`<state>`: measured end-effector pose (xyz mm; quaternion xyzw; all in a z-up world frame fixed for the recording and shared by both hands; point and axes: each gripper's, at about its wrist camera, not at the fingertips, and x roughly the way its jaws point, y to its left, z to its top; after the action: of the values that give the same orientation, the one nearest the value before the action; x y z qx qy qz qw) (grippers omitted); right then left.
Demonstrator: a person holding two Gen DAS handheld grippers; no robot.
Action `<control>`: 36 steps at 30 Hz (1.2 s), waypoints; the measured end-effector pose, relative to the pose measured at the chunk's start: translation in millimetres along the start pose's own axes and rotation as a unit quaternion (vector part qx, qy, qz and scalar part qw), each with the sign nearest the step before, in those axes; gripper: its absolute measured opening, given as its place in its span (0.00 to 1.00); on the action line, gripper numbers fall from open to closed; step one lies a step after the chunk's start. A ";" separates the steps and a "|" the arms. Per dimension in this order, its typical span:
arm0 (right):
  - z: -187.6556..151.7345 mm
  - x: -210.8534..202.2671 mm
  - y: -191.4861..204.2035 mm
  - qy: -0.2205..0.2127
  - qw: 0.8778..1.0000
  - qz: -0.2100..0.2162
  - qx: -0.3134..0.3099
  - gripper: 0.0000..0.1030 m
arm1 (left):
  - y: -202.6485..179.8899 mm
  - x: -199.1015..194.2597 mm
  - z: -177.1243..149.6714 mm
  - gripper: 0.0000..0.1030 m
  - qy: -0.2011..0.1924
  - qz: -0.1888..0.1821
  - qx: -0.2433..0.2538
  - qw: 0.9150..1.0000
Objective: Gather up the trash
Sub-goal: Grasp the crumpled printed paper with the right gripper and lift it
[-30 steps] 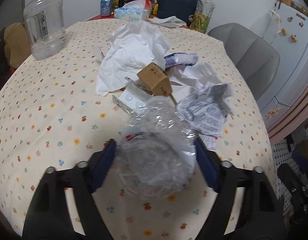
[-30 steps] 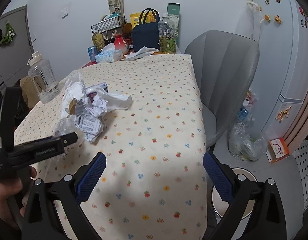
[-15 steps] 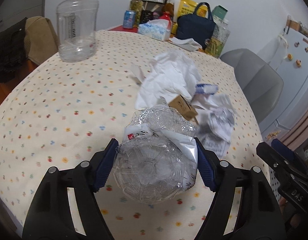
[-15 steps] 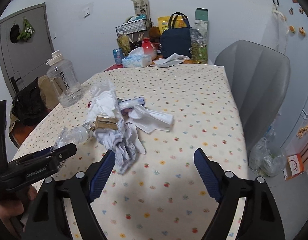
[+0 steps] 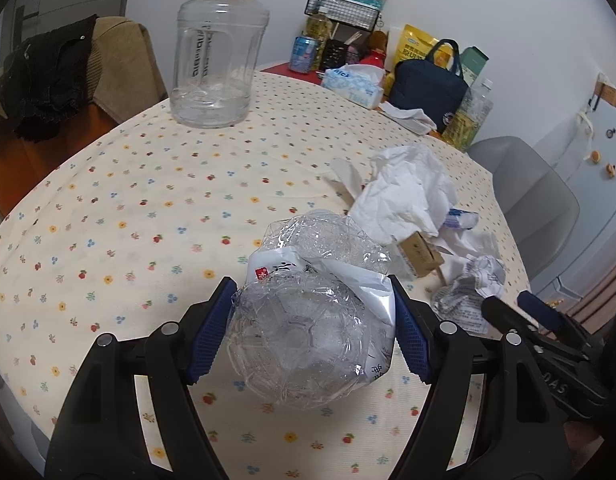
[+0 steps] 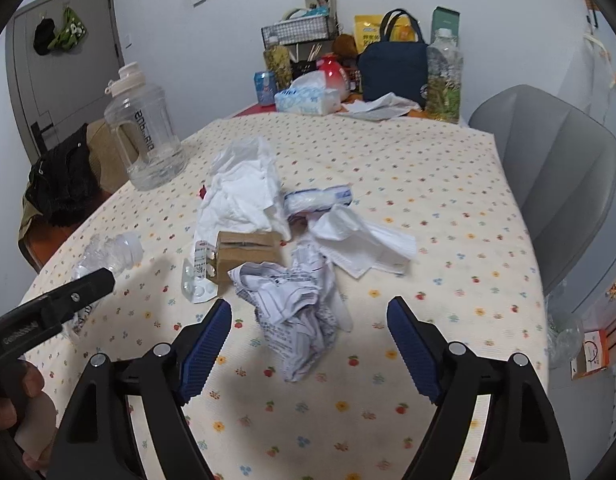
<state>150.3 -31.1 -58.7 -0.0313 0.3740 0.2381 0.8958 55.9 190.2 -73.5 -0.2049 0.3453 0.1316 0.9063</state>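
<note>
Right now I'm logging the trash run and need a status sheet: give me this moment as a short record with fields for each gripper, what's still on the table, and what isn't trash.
left gripper: shut on crushed plastic bottle
right gripper: open, jaws have just been closing, holds nothing; printed crumpled paper lies just ahead
still on tablecloth: white tissue, small cardboard box, blister pack
not trash: big clear jug, upright at table edge
</note>
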 end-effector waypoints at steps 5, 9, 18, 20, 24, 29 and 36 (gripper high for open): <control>-2.8 19.2 7.2 0.032 0.999 0.016 -0.006 0.32 | 6.5 -0.4 -0.7 0.72 0.000 0.003 -0.004 1.000; -4.0 10.4 5.9 0.024 0.999 0.021 -0.005 0.16 | 5.9 -1.1 -1.2 0.72 0.000 0.001 -0.003 1.000; -8.5 -28.7 -12.8 -0.005 1.000 0.020 0.012 0.12 | -22.5 -6.8 -3.2 0.72 -0.005 -0.016 0.018 1.000; -10.2 -37.8 -18.6 -0.011 1.000 0.019 0.017 0.12 | -30.0 -8.6 -3.2 0.72 -0.007 -0.019 0.024 1.000; -15.1 -58.6 -34.4 -0.027 0.999 0.015 0.032 0.11 | -50.4 -13.7 -3.6 0.72 -0.012 -0.030 0.041 0.999; -21.0 -80.4 -58.0 -0.042 0.998 0.003 0.052 0.11 | -80.6 -17.1 -5.3 0.72 -0.014 -0.045 0.067 0.997; -36.4 -105.3 -100.7 -0.054 0.994 -0.027 0.087 0.11 | -128.4 -19.0 -12.5 0.72 -0.013 -0.069 0.101 0.992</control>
<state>107.9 -171.2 -25.0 0.0500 0.3431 0.1821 0.9201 83.7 69.5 -33.1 -0.1340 0.3303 0.0361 0.9336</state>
